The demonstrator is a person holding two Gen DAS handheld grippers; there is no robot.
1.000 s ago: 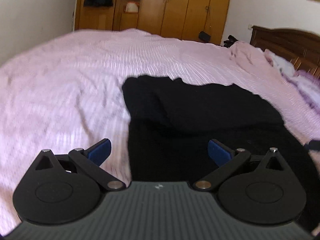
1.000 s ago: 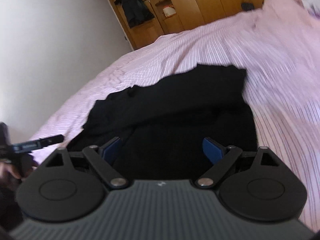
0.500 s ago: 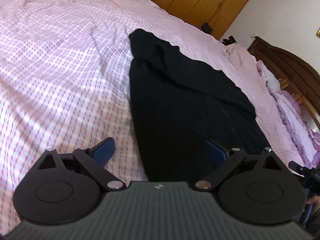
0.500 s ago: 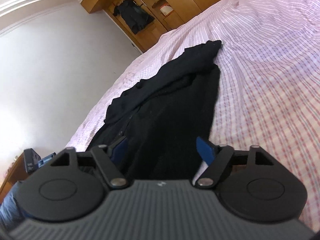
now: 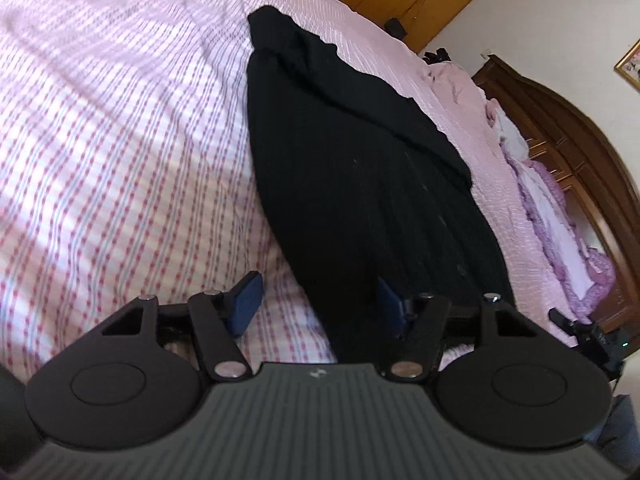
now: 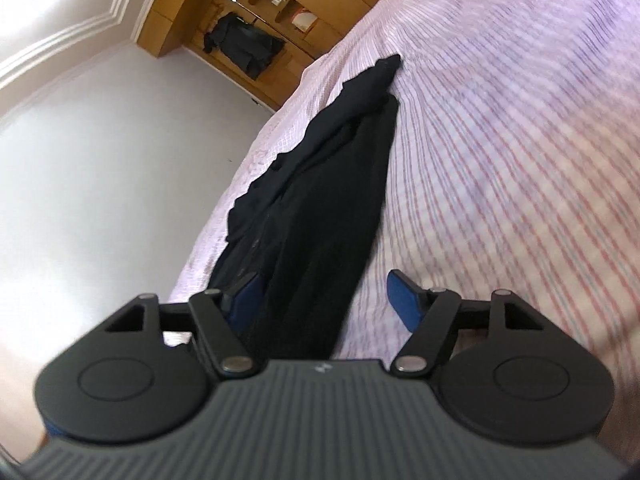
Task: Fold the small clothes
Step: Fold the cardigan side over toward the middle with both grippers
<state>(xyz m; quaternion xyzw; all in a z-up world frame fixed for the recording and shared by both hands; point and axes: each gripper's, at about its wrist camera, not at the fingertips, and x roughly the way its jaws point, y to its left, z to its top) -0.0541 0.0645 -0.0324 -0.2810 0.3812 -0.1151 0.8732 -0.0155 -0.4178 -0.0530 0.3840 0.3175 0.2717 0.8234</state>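
As the black garment [image 5: 360, 168] lies on the pink striped bedspread [image 5: 120, 120], left gripper [image 5: 318, 304] and right gripper [image 6: 322, 300] straddle its near corners, spread wide; both should pinch edges evenly.

Left tongs [image 5: 318, 304]: blue-padded jaws spread wide, low over the bed, straddling the near left edge of the black garment [image 5: 360, 168].
Right tongs [image 6: 326, 298]: blue-padded jaws spread wide, straddling the garment's near right edge.
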